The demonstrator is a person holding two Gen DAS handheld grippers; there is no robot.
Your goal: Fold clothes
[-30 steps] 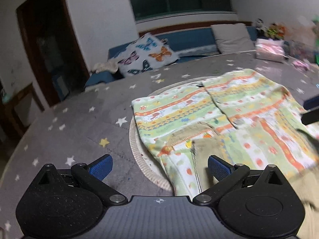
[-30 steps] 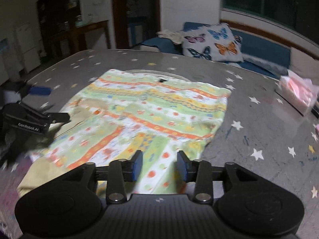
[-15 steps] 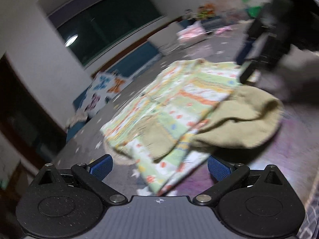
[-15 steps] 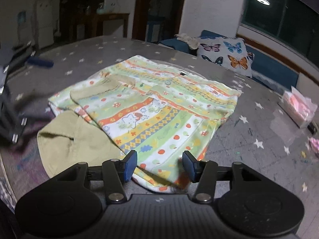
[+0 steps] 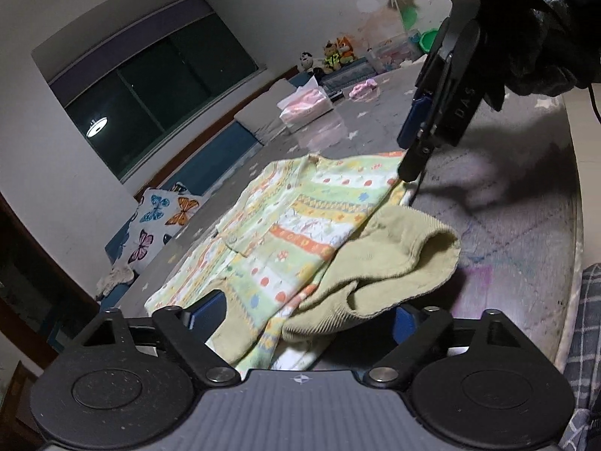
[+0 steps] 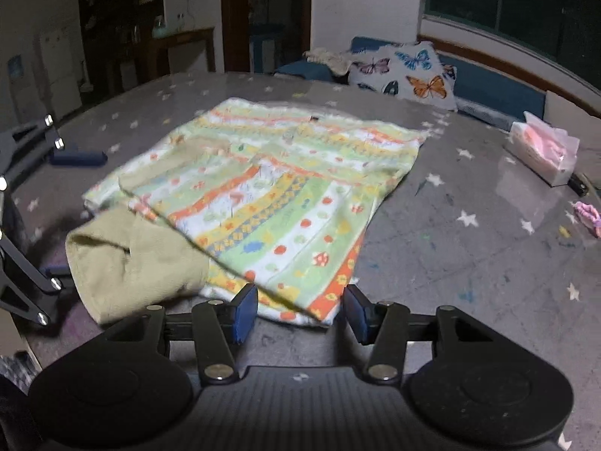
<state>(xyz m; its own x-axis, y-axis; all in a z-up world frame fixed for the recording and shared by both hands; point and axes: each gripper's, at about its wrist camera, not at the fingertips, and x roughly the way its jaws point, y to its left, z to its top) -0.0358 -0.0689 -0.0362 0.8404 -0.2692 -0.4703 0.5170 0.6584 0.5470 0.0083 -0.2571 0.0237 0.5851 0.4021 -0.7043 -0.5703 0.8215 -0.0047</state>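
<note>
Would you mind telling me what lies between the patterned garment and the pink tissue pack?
Only bare star-print tabletop separates the garment from the tissue pack; the right wrist view shows it best.

**Dim room, one ceiling lamp, fisheye warp**

Light comes from overhead; I see the lamp (image 5: 97, 127) mirrored in the dark window (image 5: 157, 86). Soft shadow (image 5: 499, 184) under my right gripper (image 5: 415, 150). Glare on the glossy table (image 6: 514, 188). Right view slightly motion-blurred. Edges bend, corners vignette black.
</note>
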